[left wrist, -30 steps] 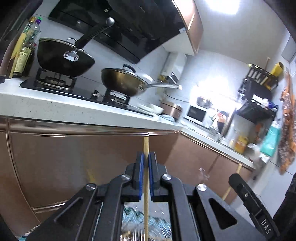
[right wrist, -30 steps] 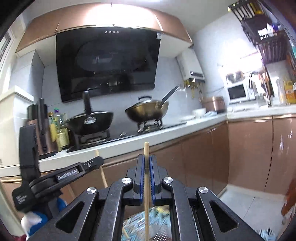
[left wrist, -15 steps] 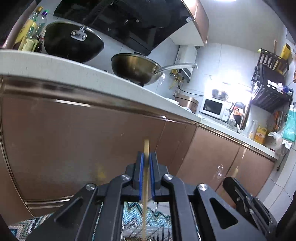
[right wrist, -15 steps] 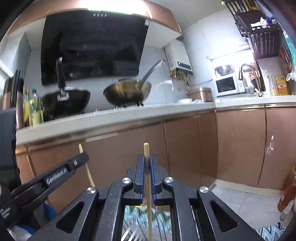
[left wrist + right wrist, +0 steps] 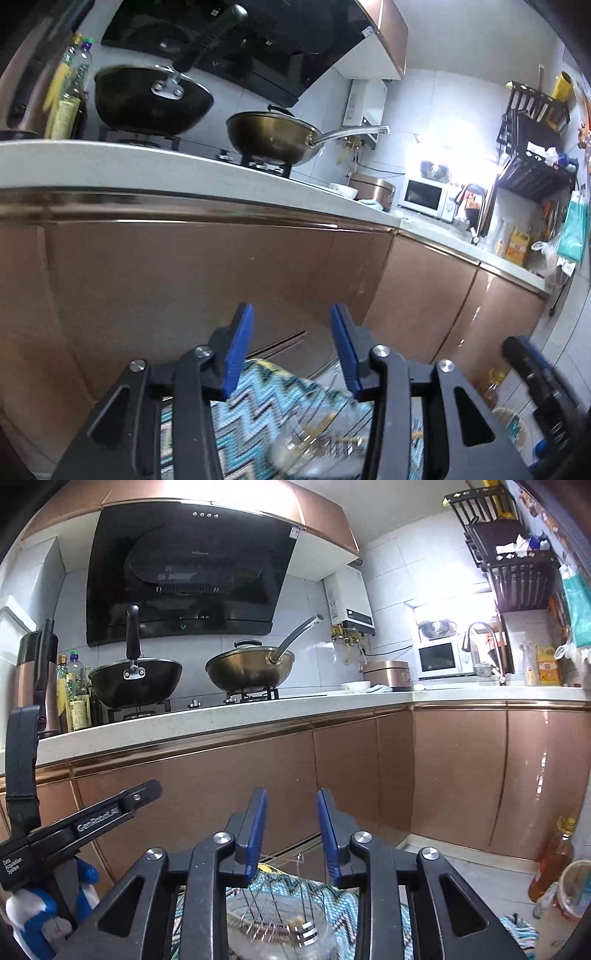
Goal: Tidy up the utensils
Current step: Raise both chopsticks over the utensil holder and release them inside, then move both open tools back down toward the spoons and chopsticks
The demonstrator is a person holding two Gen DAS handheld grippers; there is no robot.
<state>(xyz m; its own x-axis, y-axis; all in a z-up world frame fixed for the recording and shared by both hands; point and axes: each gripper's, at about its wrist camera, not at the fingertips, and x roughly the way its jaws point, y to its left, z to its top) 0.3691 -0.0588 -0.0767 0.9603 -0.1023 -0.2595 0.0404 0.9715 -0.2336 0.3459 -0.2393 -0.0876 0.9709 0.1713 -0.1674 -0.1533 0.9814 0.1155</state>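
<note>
My left gripper (image 5: 291, 314) is open and empty, its blue pads apart in front of the copper cabinet doors. My right gripper (image 5: 291, 797) is open and empty too. Below each of them a wire utensil rack on a clear base shows, in the left wrist view (image 5: 321, 443) and in the right wrist view (image 5: 273, 923), standing on a blue zigzag mat (image 5: 258, 402). Pale stick-like utensils lie blurred in the rack. The left gripper's body (image 5: 74, 827) shows at the left of the right wrist view.
Copper cabinet fronts (image 5: 229, 786) stand close ahead under a white counter (image 5: 221, 716). On the stove sit a black wok (image 5: 136, 681) and a brass wok (image 5: 251, 672). An oil bottle (image 5: 552, 860) stands on the floor at right.
Both grippers were shut on wooden chopsticks; now both are open and the chopsticks are gone from between the fingers. The views tilted down and back up.
</note>
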